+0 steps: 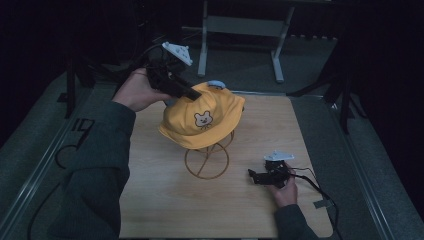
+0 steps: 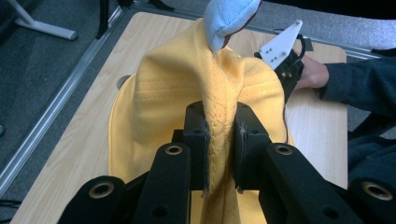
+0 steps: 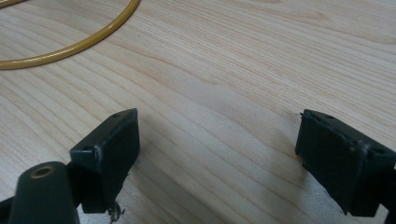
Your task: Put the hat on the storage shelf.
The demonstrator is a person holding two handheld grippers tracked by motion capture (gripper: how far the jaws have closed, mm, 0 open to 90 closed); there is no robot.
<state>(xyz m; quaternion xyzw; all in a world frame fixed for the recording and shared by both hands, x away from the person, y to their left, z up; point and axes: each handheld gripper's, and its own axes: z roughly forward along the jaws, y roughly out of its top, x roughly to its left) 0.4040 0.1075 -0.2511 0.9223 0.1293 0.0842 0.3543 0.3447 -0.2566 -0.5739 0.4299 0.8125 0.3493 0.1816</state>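
A yellow hat (image 1: 206,120) with a bear face on it sits on a gold wire stand (image 1: 206,161) in the middle of the wooden table (image 1: 165,205). My left gripper (image 1: 196,93) is shut on a pinched fold of the hat's crown, and in the left gripper view (image 2: 219,122) the yellow cloth is squeezed between both pads. A light blue tip (image 2: 229,18) sticks up at the top of the hat. My right gripper (image 1: 253,176) rests low on the table to the right of the stand; in the right gripper view (image 3: 217,135) it stands open over bare wood.
The stand's round wire base (image 3: 70,44) lies just ahead and left of the right gripper. A metal frame (image 1: 245,30) stands beyond the table's far edge. Dark floor borders the table on both sides.
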